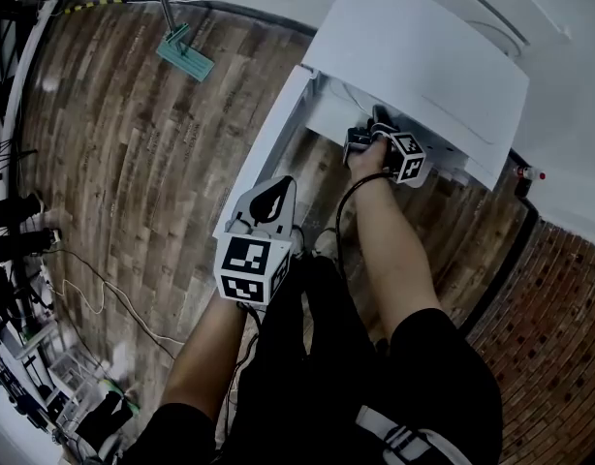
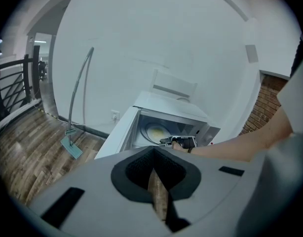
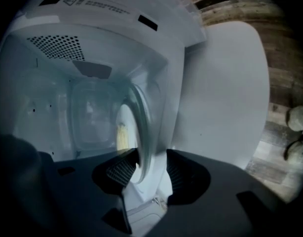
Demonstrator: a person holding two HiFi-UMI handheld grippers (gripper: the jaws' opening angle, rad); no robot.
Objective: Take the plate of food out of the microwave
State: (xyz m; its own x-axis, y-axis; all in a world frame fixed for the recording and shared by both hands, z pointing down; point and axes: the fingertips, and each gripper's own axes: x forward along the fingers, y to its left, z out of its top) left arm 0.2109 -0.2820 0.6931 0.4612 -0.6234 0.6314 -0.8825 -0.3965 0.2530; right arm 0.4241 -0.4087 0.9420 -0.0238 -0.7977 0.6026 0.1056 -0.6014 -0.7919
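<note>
The white microwave (image 1: 414, 56) stands open, with its door (image 1: 264, 148) swung out to the left. Inside lies a white plate (image 2: 156, 131) with yellow food (image 3: 123, 132) on it. My right gripper (image 1: 370, 129) reaches into the cavity. In the right gripper view the plate's rim (image 3: 141, 127) stands between the wide-apart jaws of that gripper (image 3: 146, 174), and the pads do not press on it. My left gripper (image 1: 270, 201) is held back below the door, shut and with nothing in it; its jaws (image 2: 156, 181) point toward the microwave.
A mop with a teal head (image 1: 185, 54) leans on the white wall at the back left. Cables (image 1: 94, 289) trail over the wood floor at the left. A brick wall (image 1: 559, 318) rises at the right. The person's legs fill the lower middle.
</note>
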